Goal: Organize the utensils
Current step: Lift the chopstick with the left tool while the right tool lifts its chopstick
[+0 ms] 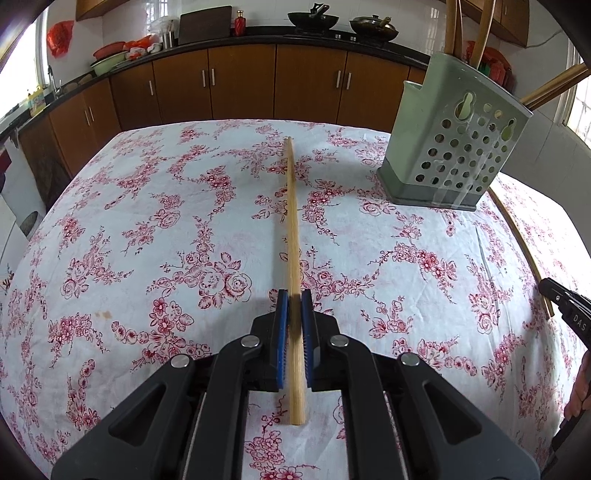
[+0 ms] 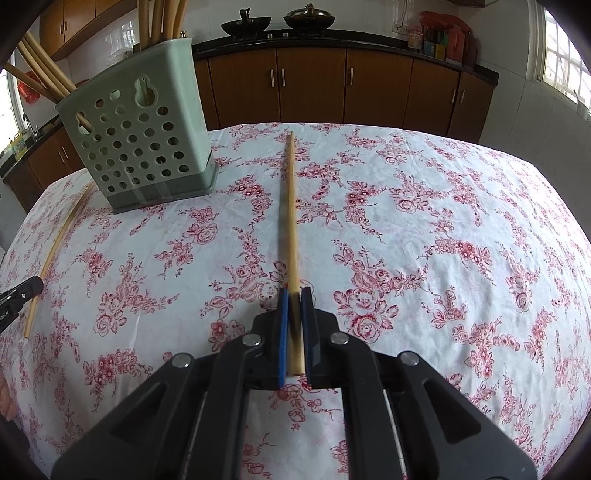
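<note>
Lying forward along each gripper's axis, one chopstick (image 1: 293, 236) sits clamped in the left gripper (image 1: 294, 306), another chopstick (image 2: 290, 221) in the right gripper (image 2: 294, 304). The holder (image 1: 454, 147) stands between both, roughly equally near.

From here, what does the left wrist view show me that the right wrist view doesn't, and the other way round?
Only the left wrist view: the left tool shut on its chopstick, the red bottle and basins on the counter, and the utensil holder to the right.

Only the right wrist view: the right tool shut on its own chopstick, boxes by the window, holder to the left.

Both: the green holder with chopsticks standing in it, the floral tablecloth, two woks on the stove, and each other's tool tip at the frame edge.
</note>
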